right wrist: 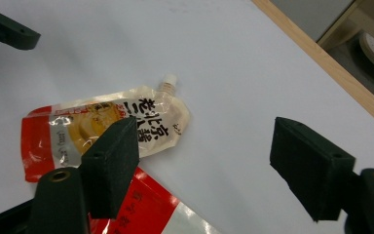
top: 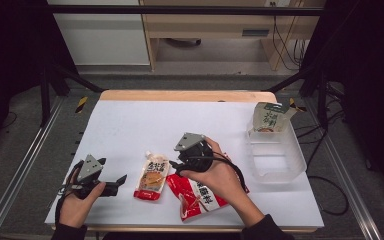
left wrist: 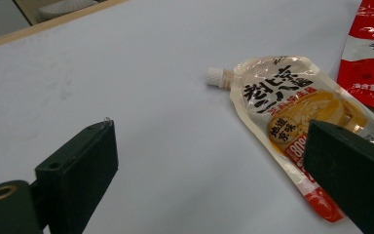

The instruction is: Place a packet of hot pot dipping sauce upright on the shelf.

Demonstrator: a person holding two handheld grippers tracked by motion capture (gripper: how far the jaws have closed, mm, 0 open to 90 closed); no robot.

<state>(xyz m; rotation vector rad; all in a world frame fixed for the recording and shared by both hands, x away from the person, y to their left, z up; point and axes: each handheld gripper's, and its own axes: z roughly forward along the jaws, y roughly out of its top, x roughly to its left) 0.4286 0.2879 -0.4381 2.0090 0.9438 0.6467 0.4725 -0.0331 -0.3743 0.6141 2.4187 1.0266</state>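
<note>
High view first: the spouted sauce pouch lies flat on the white table, cap pointing away from the person, between the two hands. Just to its right lies a red packet, partly under the right hand; in the right gripper view the packet's upper edge appears to tuck against or under the pouch, though I cannot tell whether they overlap or merely touch.

The right gripper hangs above the gap between pouch and packet with its jaws apart and nothing between them — released, not grasping. It looks angled toward the pouch's capped end, probably to take it by an edge. The left gripper rests low beside the pouch's left side, jaws likewise spread and empty, perhaps waiting its turn.

A clear plastic bin stands well apart at the right, with a green-and-white pouch upright against its far wall — likely where the pouches go. Open tabletop lies between, so a carry to the right meets nothing; the near table edge is close behind the red packet.
</note>
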